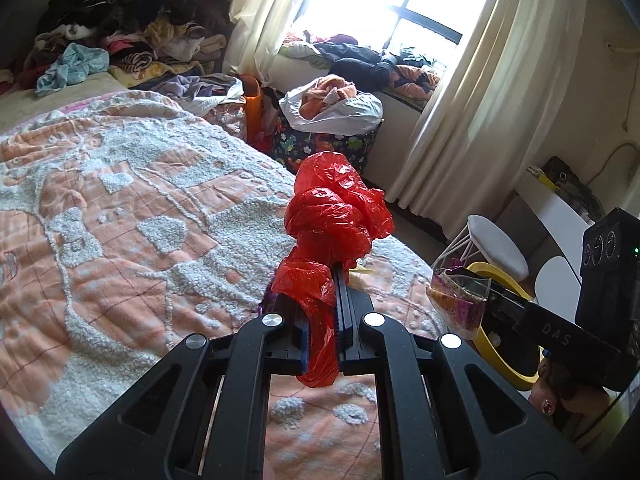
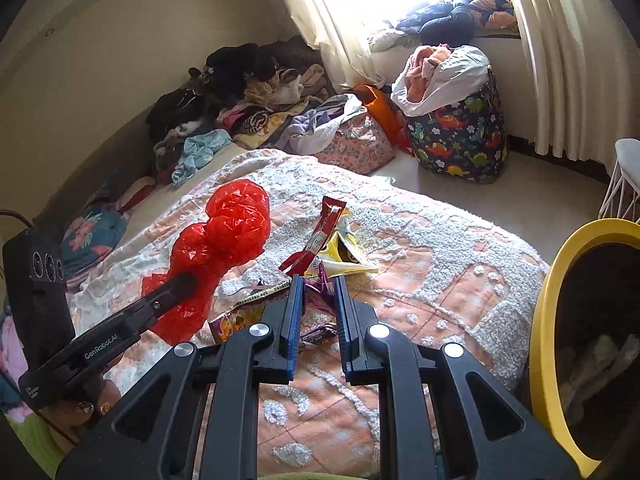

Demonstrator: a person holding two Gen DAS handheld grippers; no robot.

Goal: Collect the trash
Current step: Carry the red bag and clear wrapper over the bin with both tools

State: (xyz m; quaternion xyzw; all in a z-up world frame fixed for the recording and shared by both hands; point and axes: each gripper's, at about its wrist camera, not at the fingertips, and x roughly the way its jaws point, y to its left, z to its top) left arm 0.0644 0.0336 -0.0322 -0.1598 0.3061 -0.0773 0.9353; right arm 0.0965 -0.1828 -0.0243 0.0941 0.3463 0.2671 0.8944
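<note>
Two tools up over the bed (image 1: 120,200), each clamped on a piece of trash. Left tool (image 1: 320,292) nearly closed on a crumpled red plastic bag (image 1: 336,208), pinched low between the pads, most of the bag bunched up above and beyond the fingertips, a tail hanging down behind them; seen from the right wrist as left tool (image 2: 176,284) with the red plastic bag (image 2: 228,236) raised clear of the blanket. Right tool (image 2: 318,292) narrowed on a purple snack wrapper (image 2: 316,300), gripped between the blue-edged pads and spilling out to the left of them; from the left wrist, right tool (image 1: 476,284) with the purple snack wrapper (image 1: 456,300) dangling off its tip. More wrappers on the blanket just past the right tool: a red stick wrapper (image 2: 320,236) standing tilted, a yellow-and-white packet (image 2: 344,256) lying beneath it. Yellow-rimmed bin (image 2: 548,320) close at the right, beside the bed edge, right of both tools. Piled clothes (image 1: 120,28) at the far end of the bed, a dinosaur-print bag (image 2: 460,140) on the floor under the window.
</note>
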